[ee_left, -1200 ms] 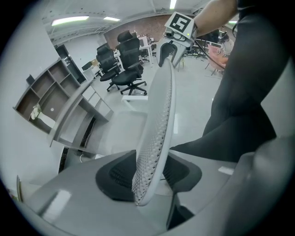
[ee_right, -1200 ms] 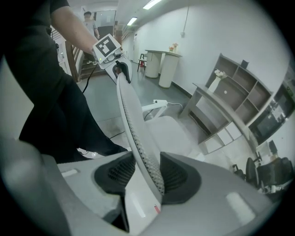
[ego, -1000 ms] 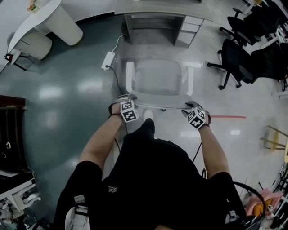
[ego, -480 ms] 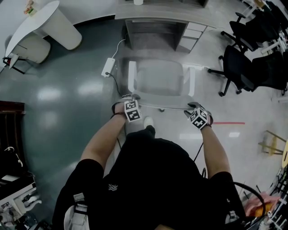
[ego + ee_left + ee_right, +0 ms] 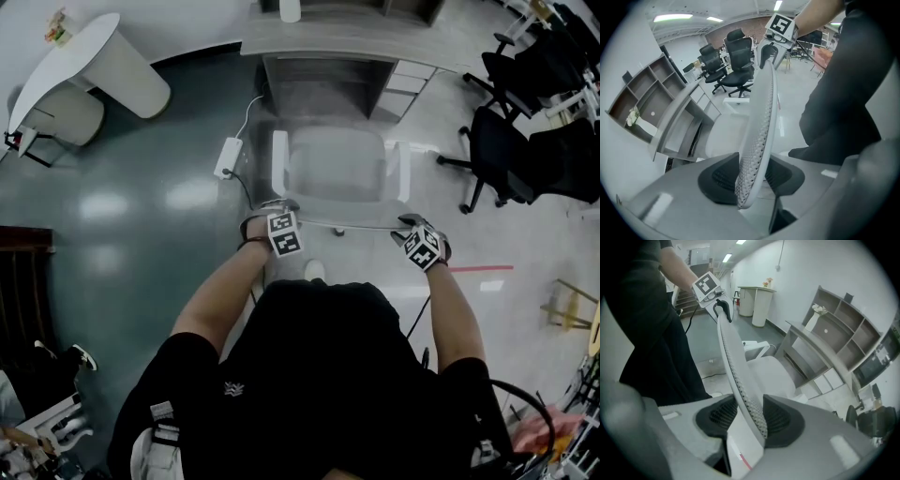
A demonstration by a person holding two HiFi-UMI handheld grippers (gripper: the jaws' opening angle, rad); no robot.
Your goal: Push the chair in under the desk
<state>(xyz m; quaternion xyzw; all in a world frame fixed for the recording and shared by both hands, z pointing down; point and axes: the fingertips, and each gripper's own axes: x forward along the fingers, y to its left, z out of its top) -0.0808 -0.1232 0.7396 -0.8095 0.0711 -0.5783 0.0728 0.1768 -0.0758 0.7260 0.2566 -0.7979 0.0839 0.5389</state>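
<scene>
While the white chair [image 5: 337, 164] stands facing the grey bench [image 5: 356, 42], its smooth moulded seat in front of the kneehole, the left gripper [image 5: 751, 180] and the right gripper [image 5: 751, 420] clamp the top rim of its thin, curved mesh backrest [image 5: 761, 131]. Each gripper's jaws stand partly apart, ribbed dark pads [image 5: 783, 422] closed on the perforated panel. A white power strip [image 5: 226, 156] lies on the glossy teal floor [image 5: 141, 197] beside the chair.

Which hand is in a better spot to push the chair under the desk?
Neither: left gripper and right gripper each clamp an end of the chair back, facing the desk. Push together.
</scene>
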